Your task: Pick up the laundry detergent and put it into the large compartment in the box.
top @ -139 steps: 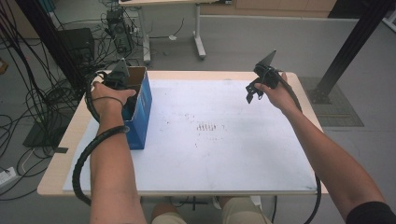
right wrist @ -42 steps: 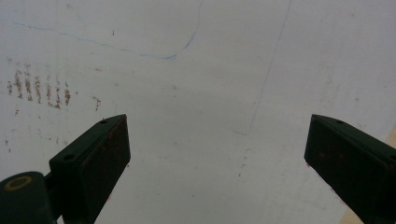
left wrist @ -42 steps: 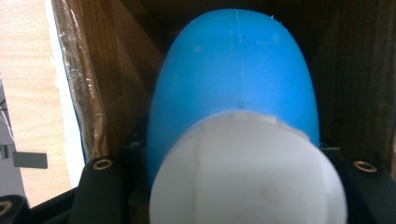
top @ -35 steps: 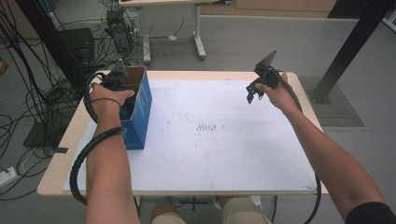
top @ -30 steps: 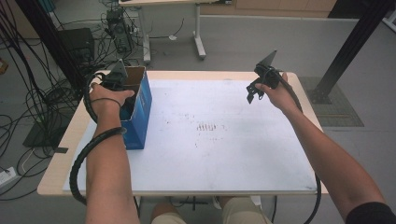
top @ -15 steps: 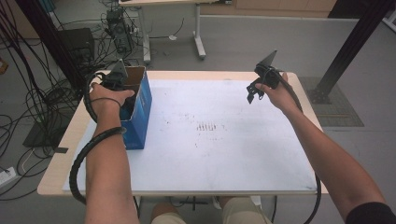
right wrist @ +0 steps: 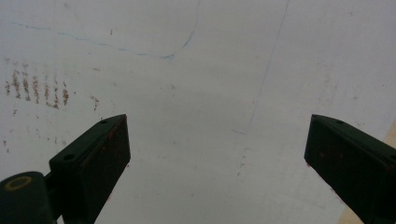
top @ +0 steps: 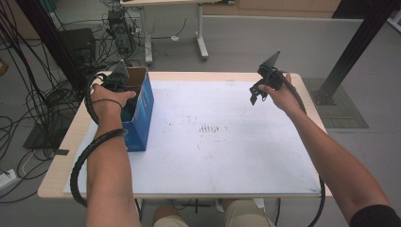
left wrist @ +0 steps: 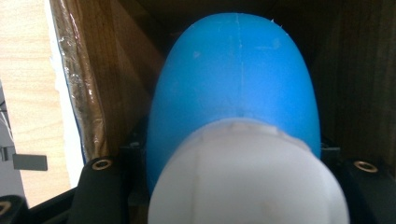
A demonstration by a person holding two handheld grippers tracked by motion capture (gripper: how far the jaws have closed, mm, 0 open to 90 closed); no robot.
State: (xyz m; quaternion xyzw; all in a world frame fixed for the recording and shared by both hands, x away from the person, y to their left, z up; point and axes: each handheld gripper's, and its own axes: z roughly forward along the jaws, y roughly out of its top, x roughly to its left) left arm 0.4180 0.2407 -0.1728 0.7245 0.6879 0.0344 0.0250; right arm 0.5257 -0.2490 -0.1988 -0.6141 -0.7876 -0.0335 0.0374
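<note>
L gripper (top: 124, 90) down in blue box (top: 142, 118), clamped on blue-white bottle (left wrist: 236, 93), R gripper (top: 257, 92) jaws wide, nothing held, above white mat (top: 227, 142)

Very little differs. Compared with the oldest picture, the person's left forearm (top: 111, 179) now lies slightly further toward the left edge of the high view at its near end, by the elbow. The ribbed cable (top: 82, 161) looped round it has swung out the same way by a small amount. This is the arm behind the left hand-held gripper (top: 116, 78), whose jaws are clamped on a blue and white object (left wrist: 236, 84) inside the blue box (top: 142, 118). That small shift is already there in the later earlier pictures, and from those to now no further difference can be made out
</note>
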